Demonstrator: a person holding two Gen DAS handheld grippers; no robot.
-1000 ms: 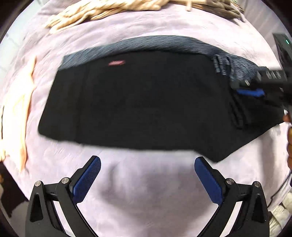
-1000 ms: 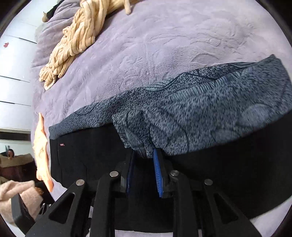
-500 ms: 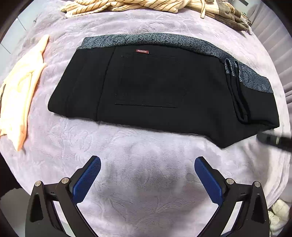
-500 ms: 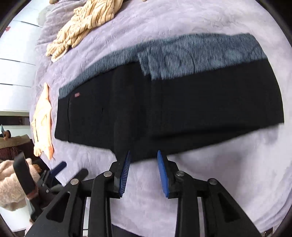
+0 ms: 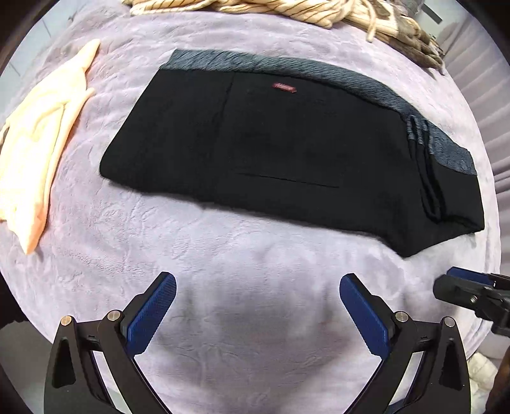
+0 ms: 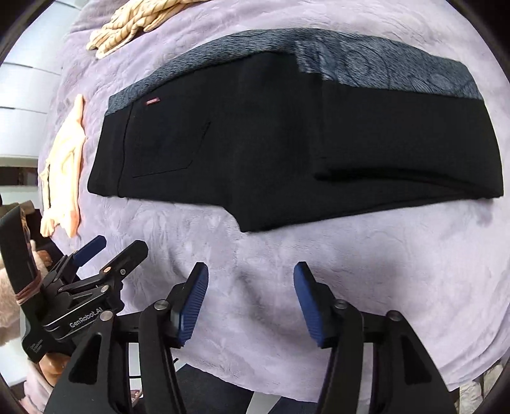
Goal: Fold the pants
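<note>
Lying flat on the lilac blanket (image 5: 248,286), the pants (image 5: 287,153) are seen folded lengthwise, with one end doubled back over the right part; a further fold is judged to be left. Both the left gripper (image 5: 257,288) and right gripper (image 6: 250,277) are held spread apart and empty, near the pants' front edge. A peach cloth (image 5: 41,153) and striped garment (image 5: 255,6) are seen beside; nothing is blocked.
</note>
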